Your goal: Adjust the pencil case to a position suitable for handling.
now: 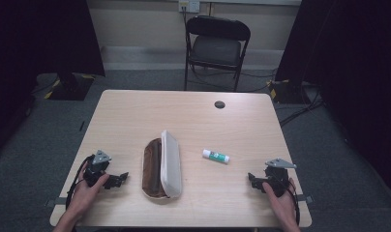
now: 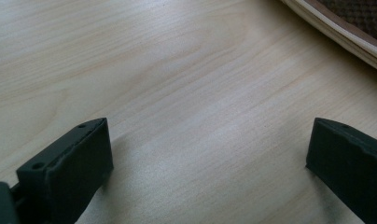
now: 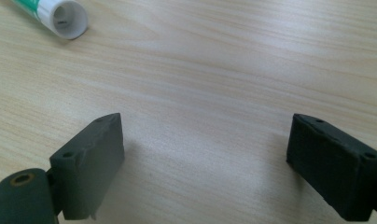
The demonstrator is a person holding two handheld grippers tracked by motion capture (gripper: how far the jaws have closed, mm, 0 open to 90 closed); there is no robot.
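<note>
Left gripper [image 1: 122,179] and right gripper [image 1: 251,178] rest on table [image 1: 135,111], jaws wide apart, holding nothing; glue stick [image 1: 216,155] lies at right gripper's 11 o'clock, well apart; open case [image 1: 162,164] at table centre, near left gripper.

Risk: round glue stick rolls if nudged off-centre; case may slide.

Hard to tell: case interior dark, contents unclear; glue stick cut off in right gripper view.

Table [image 1: 135,121]: pale wood-grain laminate, smooth, faint sheen. Case [image 1: 171,164]: cream shell, matt, looks like smooth plastic; lining [image 1: 152,166] brown, woven-looking cloth in the left gripper view, layered cream edge. Glue stick [image 1: 216,155]: white plastic, smooth, slightly glossy, green printed label. Left gripper [image 2: 205,168] and right gripper [image 3: 203,163]: jaws matt black plastic, slightly rough, screw holes; grey metal-looking plates on top. Chair [image 1: 217,43]: black, padded seat, metal-looking frame. Floor [image 1: 48,125]: grey carpet, rough.
</note>
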